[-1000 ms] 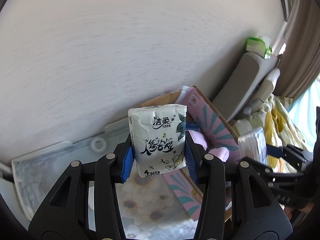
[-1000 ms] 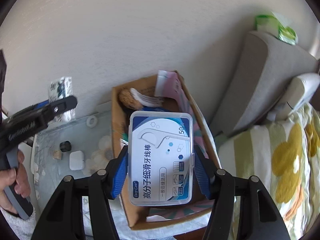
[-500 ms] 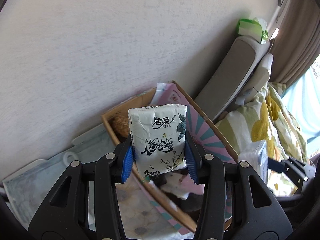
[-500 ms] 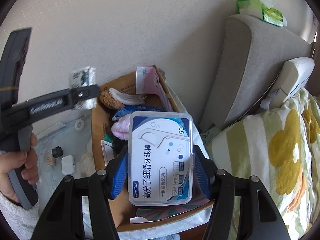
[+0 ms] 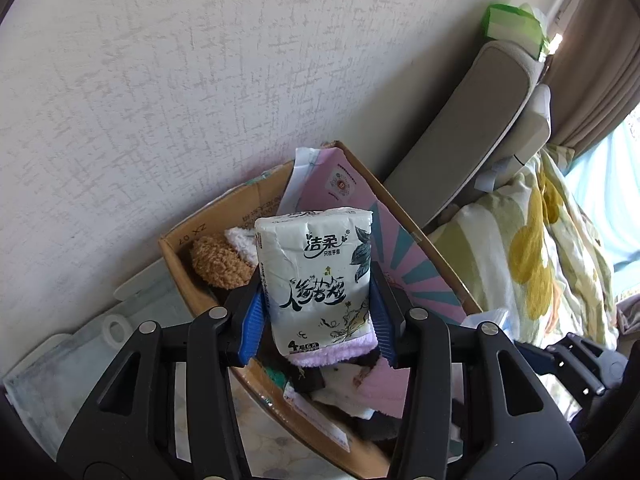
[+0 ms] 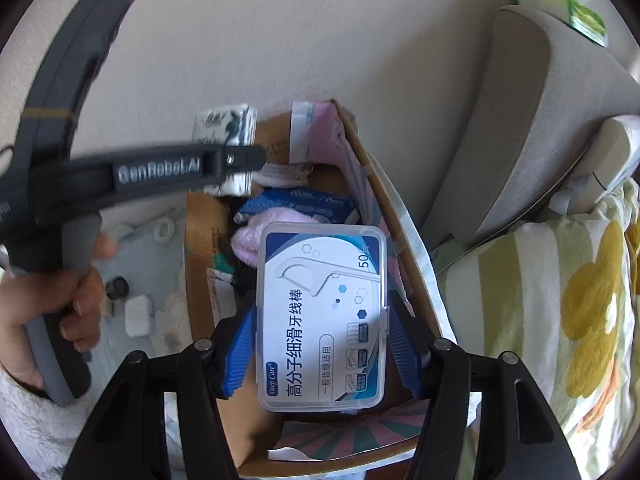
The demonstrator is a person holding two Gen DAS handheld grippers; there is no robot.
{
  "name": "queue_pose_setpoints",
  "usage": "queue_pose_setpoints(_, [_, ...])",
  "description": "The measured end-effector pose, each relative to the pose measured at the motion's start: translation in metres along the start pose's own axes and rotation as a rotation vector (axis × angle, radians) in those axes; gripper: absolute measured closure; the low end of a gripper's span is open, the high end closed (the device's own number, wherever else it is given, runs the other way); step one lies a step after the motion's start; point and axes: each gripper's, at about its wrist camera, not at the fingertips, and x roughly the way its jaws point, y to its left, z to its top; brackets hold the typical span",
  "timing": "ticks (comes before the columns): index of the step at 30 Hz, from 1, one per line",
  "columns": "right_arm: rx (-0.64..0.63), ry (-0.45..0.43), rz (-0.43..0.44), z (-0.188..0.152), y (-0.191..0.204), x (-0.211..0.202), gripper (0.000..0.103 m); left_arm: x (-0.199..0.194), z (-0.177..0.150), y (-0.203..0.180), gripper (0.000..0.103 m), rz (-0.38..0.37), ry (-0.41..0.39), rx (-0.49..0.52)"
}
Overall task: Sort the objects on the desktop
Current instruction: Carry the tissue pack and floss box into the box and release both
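Left gripper (image 5: 318, 330) is clamped on a white soft pack of pocket tissues with black Chinese lettering (image 5: 316, 280), blue pads pressing both sides, pack upright and held up over the open brown cardboard box (image 5: 208, 216) by the wall. Right gripper (image 6: 320, 354) is squeezed onto a clear plastic floss pick case with a blue and white label (image 6: 322, 316), also held above that same box.

The left wrist view is the one that shows the fuzzy brown plush thing (image 5: 218, 262) in the box's far corner, plus a lilac fluffy cloth (image 5: 334, 354) right under the tissue pack — can't tell if they touch. It also catches the green tissue packet (image 5: 514, 24) on top of the grey padded headboard (image 5: 472, 132).

The right wrist view gives what that one misses: the person's hand (image 6: 52, 312) around the left gripper's handle, a small white square case (image 6: 138, 316) and a little black cylinder (image 6: 118, 287) on the pale glass tabletop (image 6: 132, 248) left of the box, and a blue packet (image 6: 296, 204) inside the box — with the yellow-flowered striped bedding (image 6: 560, 312) off to the right.
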Motion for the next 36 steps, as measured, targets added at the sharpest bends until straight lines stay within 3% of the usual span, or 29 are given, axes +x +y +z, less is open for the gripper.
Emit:
queue_pose_setpoints(1, [-0.006, 0.003, -0.028, 0.0, 0.001, 0.002, 0.046, 0.002, 0.001, 0.001, 0.05, -0.009, 0.015, -0.012])
queue_pose_setpoints(2, [-0.011, 0.004, -0.032, 0.0, 0.002, 0.002, 0.045, 0.005, 0.002, 0.002, 0.02, -0.016, 0.032, -0.025])
queue_pose_setpoints(3, [-0.014, 0.008, -0.026, 0.0, 0.003, 0.003, 0.037, 0.007, 0.003, 0.003, 0.002, -0.016, 0.047, -0.037])
queue_pose_setpoints(4, [-0.014, 0.011, -0.022, 0.0, 0.003, 0.004, 0.03, 0.006, 0.003, 0.005, 0.0, -0.02, 0.039, -0.048])
queue_pose_setpoints(5, [-0.011, 0.006, -0.017, -0.001, 0.003, 0.003, 0.022, 0.005, 0.002, 0.006, 0.0, -0.027, 0.032, -0.051])
queue_pose_setpoints(10, [-0.017, -0.064, 0.004, -0.002, 0.006, -0.01, 0.021, -0.004, -0.002, 0.013, 0.0, 0.002, 0.015, -0.036])
queue_pose_setpoints(20, [-0.036, -0.091, -0.015, 0.0, 0.019, -0.02, 0.021, -0.047, -0.016, 0.034, 0.0, 0.03, -0.063, -0.058])
queue_pose_setpoints(25, [-0.032, -0.105, -0.025, -0.001, 0.023, -0.03, 0.021, -0.079, -0.03, 0.047, 0.0, 0.038, -0.122, -0.07])
queue_pose_setpoints(31, [-0.099, -0.19, -0.054, -0.004, 0.039, -0.058, 0.021, -0.116, -0.051, 0.063, 0.0, 0.088, -0.173, -0.075])
queue_pose_setpoints(36, [-0.145, -0.237, -0.055, -0.002, 0.057, -0.073, 0.021, -0.155, -0.077, 0.082, 0.0, 0.067, -0.24, -0.124])
